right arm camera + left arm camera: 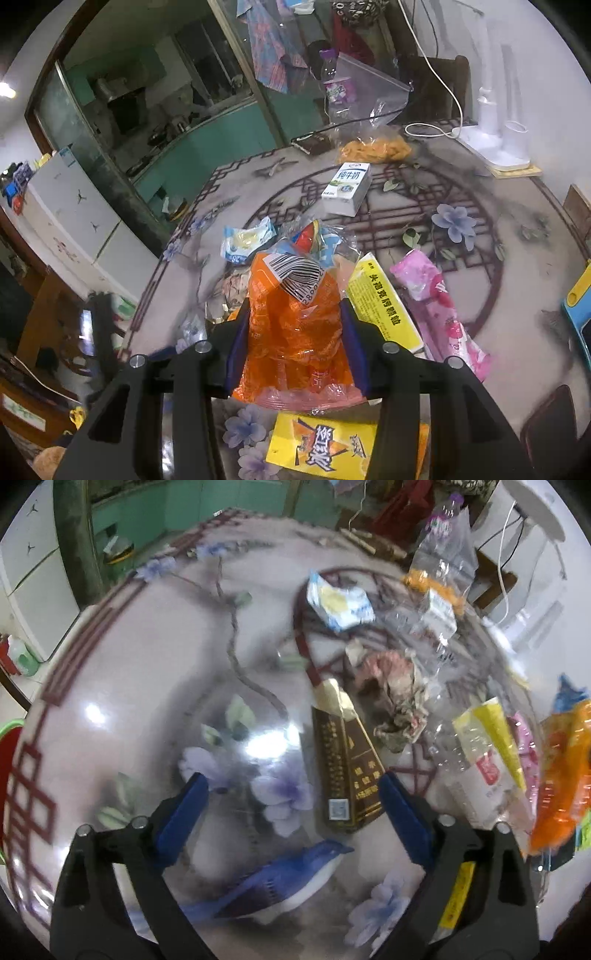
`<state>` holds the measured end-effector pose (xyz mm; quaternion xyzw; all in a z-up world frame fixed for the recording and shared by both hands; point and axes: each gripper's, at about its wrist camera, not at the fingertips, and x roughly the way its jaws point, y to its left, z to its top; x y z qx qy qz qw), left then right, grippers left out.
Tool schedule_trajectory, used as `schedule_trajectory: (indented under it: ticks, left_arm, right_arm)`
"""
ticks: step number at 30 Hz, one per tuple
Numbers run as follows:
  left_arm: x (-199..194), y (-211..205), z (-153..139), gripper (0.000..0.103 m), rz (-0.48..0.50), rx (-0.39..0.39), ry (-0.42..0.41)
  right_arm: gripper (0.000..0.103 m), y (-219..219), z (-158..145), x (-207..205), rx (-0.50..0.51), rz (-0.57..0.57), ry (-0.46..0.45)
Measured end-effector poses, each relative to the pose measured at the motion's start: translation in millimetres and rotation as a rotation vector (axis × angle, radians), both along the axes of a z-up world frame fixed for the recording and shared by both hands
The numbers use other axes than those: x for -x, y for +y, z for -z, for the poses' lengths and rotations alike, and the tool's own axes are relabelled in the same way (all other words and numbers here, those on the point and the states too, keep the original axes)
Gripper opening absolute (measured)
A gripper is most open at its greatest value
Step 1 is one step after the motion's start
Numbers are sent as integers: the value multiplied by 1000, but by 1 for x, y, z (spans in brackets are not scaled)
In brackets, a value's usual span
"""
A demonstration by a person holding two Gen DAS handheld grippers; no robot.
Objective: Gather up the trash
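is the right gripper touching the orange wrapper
Touching: the right wrist view shows the right gripper with both blue pads pressed against the orange wrapper.

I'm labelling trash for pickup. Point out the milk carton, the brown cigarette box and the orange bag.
milk carton (347,188): right wrist view, its printed top face.
brown cigarette box (345,771): left wrist view, its front panel.
orange bag (295,332): right wrist view, its middle, between the jaws.

Left gripper (290,794) spread wide w/ blue pads over a floral table (147,686); brown carton (341,771) lies flat btwn the fingertips. Crumpled wrappers (399,698) & orange bag (561,771) sit further right.
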<state>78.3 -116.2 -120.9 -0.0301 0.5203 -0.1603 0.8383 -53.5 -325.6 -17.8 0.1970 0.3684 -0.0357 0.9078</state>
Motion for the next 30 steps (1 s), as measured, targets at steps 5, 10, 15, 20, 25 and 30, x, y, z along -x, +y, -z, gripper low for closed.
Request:
schedule_trajectory:
  ticks: [5,10,15,20,25,30]
  left_arm:
    - [2,-14,3,75,4,-18,-14]
    - [2,-19,-2,13,40,-22,-5]
    - [8,-5,-14,13,60,-4,-15]
    - [24,28,-47,13,70,-40,-87]
    - [45,71,-82,13,66,-101,-204]
    - [57,113,-100,13,-1,-176,-374]
  right_arm:
    - [45,-7,-2,2,-34,-4,-10]
    - [45,-7,-3,3,-38,-11,-15]
    - [45,-2,-2,4,-41,-26,-15]
    - [45,11,-1,4,8,-50,-11]
    - [45,22,4,0,51,-67,-1]
    - [45,42,11,0,140,-104,16]
